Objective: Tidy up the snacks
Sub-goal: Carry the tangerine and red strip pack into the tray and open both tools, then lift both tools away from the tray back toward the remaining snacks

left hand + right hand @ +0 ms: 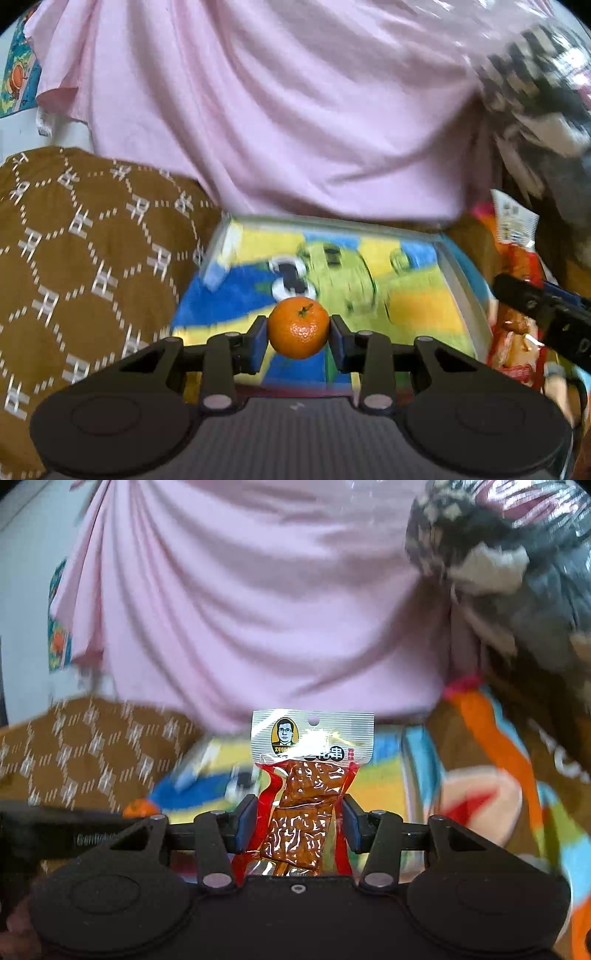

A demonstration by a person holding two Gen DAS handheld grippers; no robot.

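Observation:
My left gripper (298,336) is shut on a small orange mandarin (298,328), held above a shallow box with a blue and yellow cartoon bottom (406,295). My right gripper (298,821) is shut on a clear snack packet (306,786) of brown dried tofu with a red trim and a printed face on its top. The packet stands upright between the blue pads (246,823). The right gripper's black body (543,314) shows at the right of the left wrist view, and the mandarin (138,806) peeks in at the left of the right wrist view.
A pink cloth (277,110) hangs across the back. A brown patterned cover (74,258) lies to the left. Snack packets (513,332) lie right of the box. A black and white bundle (498,554) sits at upper right. A colourful striped cloth (498,775) lies to the right.

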